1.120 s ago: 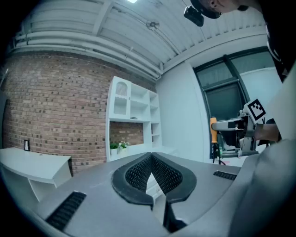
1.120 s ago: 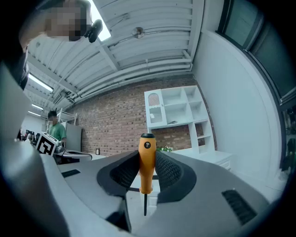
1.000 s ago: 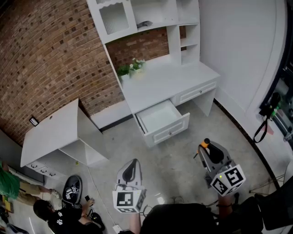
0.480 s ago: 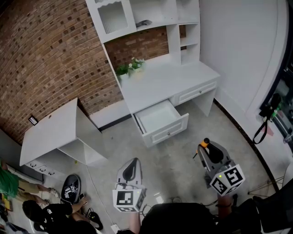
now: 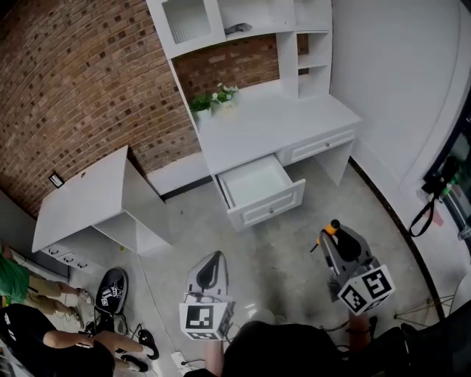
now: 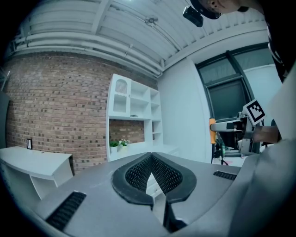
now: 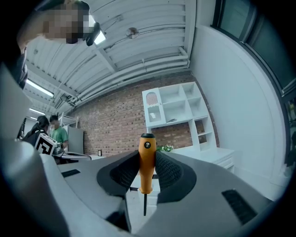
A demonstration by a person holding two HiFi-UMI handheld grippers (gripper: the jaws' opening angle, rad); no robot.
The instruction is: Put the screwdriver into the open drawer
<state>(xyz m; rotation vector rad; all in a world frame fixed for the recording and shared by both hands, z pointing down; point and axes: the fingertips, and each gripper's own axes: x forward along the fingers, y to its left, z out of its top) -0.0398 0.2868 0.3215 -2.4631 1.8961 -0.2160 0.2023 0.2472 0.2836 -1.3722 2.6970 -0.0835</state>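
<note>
The head view shows a white desk [image 5: 294,118] with its left drawer [image 5: 259,185] pulled open and empty, some way ahead of both grippers. My right gripper [image 5: 333,234] is shut on the screwdriver [image 5: 333,228]. In the right gripper view the orange handle of that screwdriver [image 7: 147,169] stands upright between the pads of the right gripper [image 7: 147,155], shaft pointing down. My left gripper [image 5: 212,263] hangs over the bare floor to the left. In its own view the left gripper [image 6: 151,158] is shut and empty, its tips touching.
A potted plant [image 5: 215,99] stands on the desk under a white hutch [image 5: 243,22]. A low white cabinet [image 5: 88,206] sits left against the brick wall. People [image 5: 44,346], shoes [image 5: 112,289] and cables lie at the lower left. Dark equipment [image 5: 441,184] lines the right wall.
Both grippers have crept slightly toward the desk, with the screwdriver still gripped. The person at the lower left has shifted position on the floor.
</note>
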